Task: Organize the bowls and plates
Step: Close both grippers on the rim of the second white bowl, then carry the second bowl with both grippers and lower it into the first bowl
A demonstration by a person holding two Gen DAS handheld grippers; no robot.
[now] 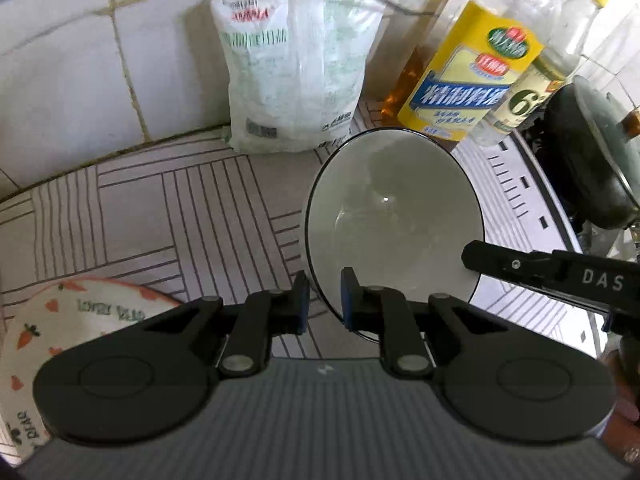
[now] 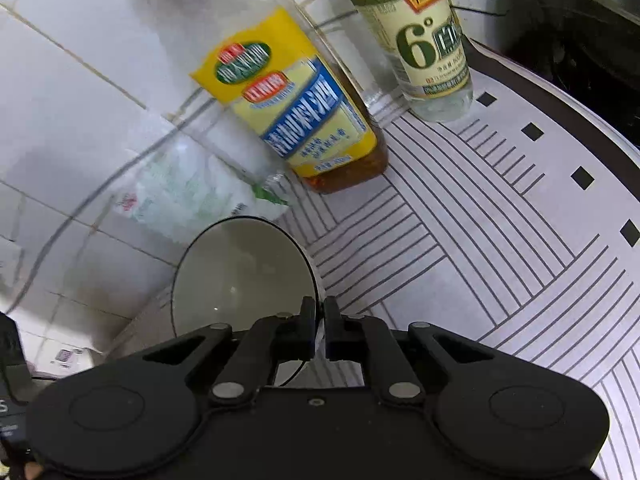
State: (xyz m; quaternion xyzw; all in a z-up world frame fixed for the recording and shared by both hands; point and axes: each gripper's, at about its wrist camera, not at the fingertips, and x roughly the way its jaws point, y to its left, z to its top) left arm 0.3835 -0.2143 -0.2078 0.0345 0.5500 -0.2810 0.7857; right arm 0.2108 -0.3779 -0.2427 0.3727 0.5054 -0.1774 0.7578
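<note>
My left gripper (image 1: 325, 300) sits nearest, its fingers clamped on the near rim of the white bowl (image 1: 394, 216). My right gripper (image 2: 319, 330) has its fingers pinched on the bowl's opposite rim, so I hold it tilted between both, just above the striped worktop (image 1: 160, 208). A carrot-print plate (image 1: 60, 320) lies at lower left. Behind the bowl stand a white bag (image 1: 292, 68), a yellow-labelled oil bottle (image 1: 464, 76) and a vinegar bottle (image 2: 432, 48), near the tiled wall
</note>
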